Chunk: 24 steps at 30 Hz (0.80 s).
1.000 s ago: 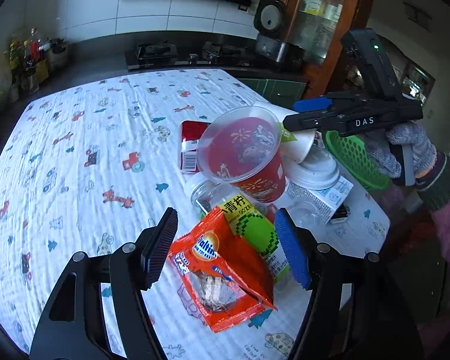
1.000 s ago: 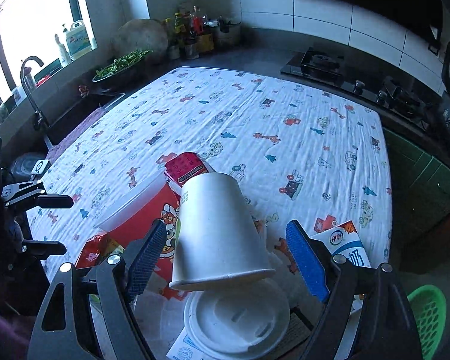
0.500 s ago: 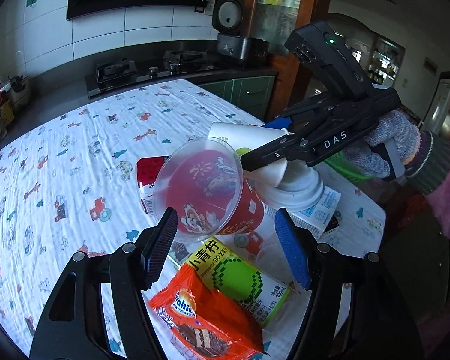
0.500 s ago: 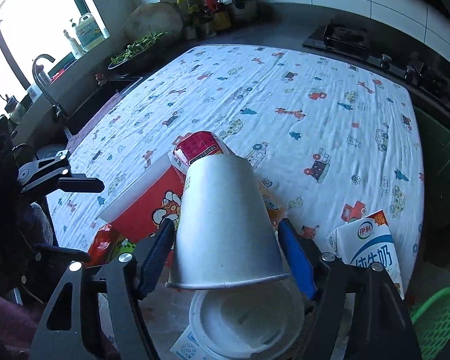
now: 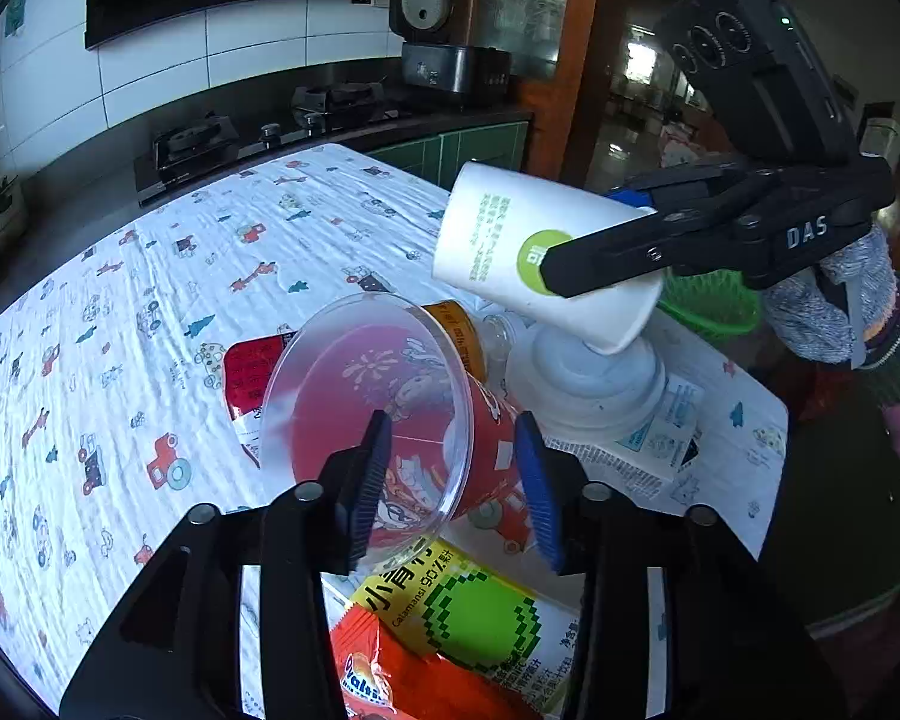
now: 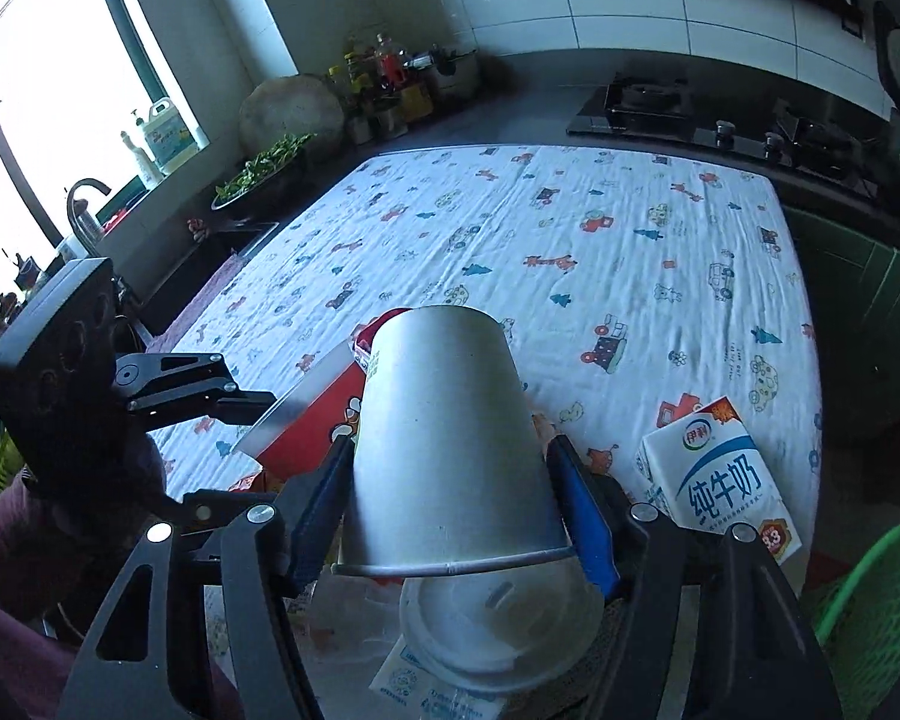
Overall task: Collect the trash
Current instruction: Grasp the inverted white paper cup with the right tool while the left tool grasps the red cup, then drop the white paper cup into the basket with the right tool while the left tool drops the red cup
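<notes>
White paper cup [image 6: 450,444], plain-sided with a green round label seen only from the left wrist, is clamped near its rim between both pads of the right gripper [image 6: 456,510], tilted base-forward above a white lid [image 6: 498,630]. Left gripper [image 5: 450,480] straddles a red lidded tub [image 5: 390,414] lying on the printed tablecloth [image 5: 150,300]; contact cannot be confirmed. Right-wrist view alone shows the milk carton [image 6: 720,480]; the green basket [image 6: 870,588] sits just beyond the table's edge.

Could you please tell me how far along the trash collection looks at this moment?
Nothing visibly sits in the green plastic basket yet. In hand: the right hand-held gripper clamps the white paper cup, and the left hand-held gripper straddles the red plastic cup. Left on the patterned tablecloth: white plastic lid, milk carton, green juice carton, orange snack wrapper.
</notes>
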{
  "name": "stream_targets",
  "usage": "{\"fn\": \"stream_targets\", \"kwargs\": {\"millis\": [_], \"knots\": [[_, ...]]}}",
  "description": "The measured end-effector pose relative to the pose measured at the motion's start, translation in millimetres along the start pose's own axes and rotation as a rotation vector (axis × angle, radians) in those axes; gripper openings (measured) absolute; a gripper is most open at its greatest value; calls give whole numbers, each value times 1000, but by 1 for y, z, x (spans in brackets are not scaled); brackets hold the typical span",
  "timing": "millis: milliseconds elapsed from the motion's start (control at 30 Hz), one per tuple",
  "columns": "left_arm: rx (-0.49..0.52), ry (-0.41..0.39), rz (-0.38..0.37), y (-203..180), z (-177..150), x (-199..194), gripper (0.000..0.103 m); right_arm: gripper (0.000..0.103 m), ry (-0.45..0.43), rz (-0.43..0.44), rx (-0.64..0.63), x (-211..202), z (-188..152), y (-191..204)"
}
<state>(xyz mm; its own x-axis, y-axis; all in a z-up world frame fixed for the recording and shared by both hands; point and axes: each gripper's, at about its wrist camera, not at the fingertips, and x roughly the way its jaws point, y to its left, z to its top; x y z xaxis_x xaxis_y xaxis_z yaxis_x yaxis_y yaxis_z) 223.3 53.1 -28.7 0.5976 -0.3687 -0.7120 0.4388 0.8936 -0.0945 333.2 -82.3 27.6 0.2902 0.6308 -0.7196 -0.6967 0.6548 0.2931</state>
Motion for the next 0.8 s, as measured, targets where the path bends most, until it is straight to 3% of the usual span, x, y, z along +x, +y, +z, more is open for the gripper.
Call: {"fn": "stream_targets", "kwargs": {"millis": [67,233,467,667,800], "knots": [[5,-3,-8,-2,1,1,24,63,-36,-10,26,-14,-8,-3],[33,-43,7,-13,2,-9,8,63,-115,-20,97,-44,-31,-13],[58,-119,64,-28,9,-43,6,63,-197,-91,180,-82,-65,-31],[38,-189,2,-41,36,-70,6,63,-250,-188,272,-114,-90,-62],[56,-211,-55,-66,56,-63,6,63,-273,-298,365,-138,-116,-98]]}}
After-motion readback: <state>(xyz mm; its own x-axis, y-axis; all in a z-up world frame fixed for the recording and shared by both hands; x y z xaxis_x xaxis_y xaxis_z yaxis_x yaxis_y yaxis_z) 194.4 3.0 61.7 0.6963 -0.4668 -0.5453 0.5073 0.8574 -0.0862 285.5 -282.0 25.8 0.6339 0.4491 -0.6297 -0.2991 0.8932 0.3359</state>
